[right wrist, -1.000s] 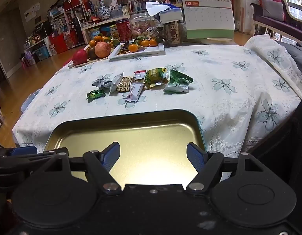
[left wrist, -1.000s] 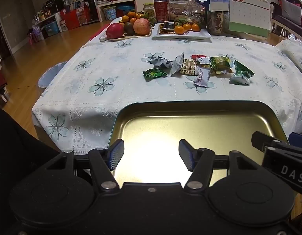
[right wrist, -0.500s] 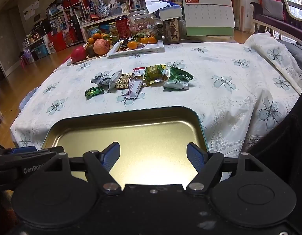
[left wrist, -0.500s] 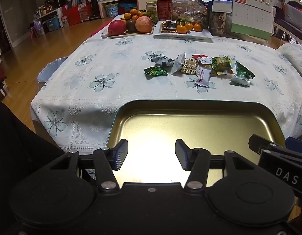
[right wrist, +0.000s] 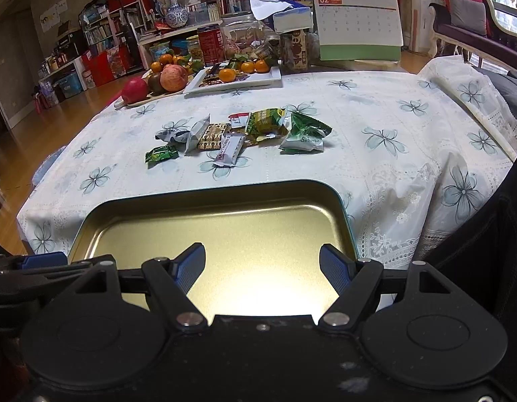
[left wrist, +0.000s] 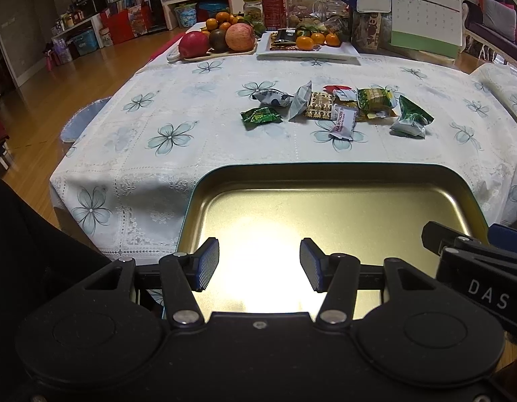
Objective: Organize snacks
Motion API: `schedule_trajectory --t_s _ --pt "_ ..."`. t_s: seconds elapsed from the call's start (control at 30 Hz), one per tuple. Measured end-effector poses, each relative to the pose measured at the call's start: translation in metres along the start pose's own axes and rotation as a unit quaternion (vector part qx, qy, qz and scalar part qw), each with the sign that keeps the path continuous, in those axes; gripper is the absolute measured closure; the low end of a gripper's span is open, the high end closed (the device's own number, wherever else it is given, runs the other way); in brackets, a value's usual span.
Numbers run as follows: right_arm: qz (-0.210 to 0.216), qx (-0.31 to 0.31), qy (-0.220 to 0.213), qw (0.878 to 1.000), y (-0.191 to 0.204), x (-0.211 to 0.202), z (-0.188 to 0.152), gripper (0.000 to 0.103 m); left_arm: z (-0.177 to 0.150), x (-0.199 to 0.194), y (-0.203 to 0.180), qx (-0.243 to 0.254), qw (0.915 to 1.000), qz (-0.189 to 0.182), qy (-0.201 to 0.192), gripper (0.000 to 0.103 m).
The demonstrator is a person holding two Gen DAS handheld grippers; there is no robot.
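Several wrapped snacks lie in a loose cluster on the flowered tablecloth: a dark green candy [left wrist: 260,116] [right wrist: 161,154], a white hawthorn bar [left wrist: 342,123] [right wrist: 229,150], a green-and-white packet [left wrist: 409,119] [right wrist: 305,133] and a brown patterned packet [left wrist: 320,106] [right wrist: 213,136]. A shallow golden metal tin [left wrist: 325,171] [right wrist: 204,197] sits at the near table edge with nothing in it. My left gripper [left wrist: 259,264] hovers open over the tin's near left. My right gripper [right wrist: 262,268] hovers open over its near right. Both hold nothing.
At the table's far side stand a fruit board with apples [left wrist: 221,38] [right wrist: 157,82], a white plate of tangerines [left wrist: 308,48] [right wrist: 238,77], jars, a red can [left wrist: 274,6] and a desk calendar [left wrist: 426,16] [right wrist: 359,26]. Wooden floor lies to the left. A sofa is at right.
Both grippers have risen and tilted slightly, so the tin and snacks sit a little lower in view. The left gripper's fingers closed a little, then widened again. Nothing on the table moved.
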State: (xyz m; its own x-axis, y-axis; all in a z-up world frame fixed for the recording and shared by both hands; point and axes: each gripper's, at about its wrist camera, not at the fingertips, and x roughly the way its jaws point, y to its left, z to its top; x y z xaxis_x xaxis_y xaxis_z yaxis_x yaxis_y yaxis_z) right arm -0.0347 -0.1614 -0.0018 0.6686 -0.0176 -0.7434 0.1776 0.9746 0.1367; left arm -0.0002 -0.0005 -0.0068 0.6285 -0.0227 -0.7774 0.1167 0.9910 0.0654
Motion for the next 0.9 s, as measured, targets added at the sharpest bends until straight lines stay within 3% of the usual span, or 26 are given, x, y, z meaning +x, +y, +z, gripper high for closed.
schedule_trajectory --t_s 0.9 --pt "-0.001 -0.013 -0.002 1.000 0.0034 -0.0011 -0.0015 0.025 0.0009 0.0026 0.0046 -0.016 0.9998 -0.002 0.009 0.044"
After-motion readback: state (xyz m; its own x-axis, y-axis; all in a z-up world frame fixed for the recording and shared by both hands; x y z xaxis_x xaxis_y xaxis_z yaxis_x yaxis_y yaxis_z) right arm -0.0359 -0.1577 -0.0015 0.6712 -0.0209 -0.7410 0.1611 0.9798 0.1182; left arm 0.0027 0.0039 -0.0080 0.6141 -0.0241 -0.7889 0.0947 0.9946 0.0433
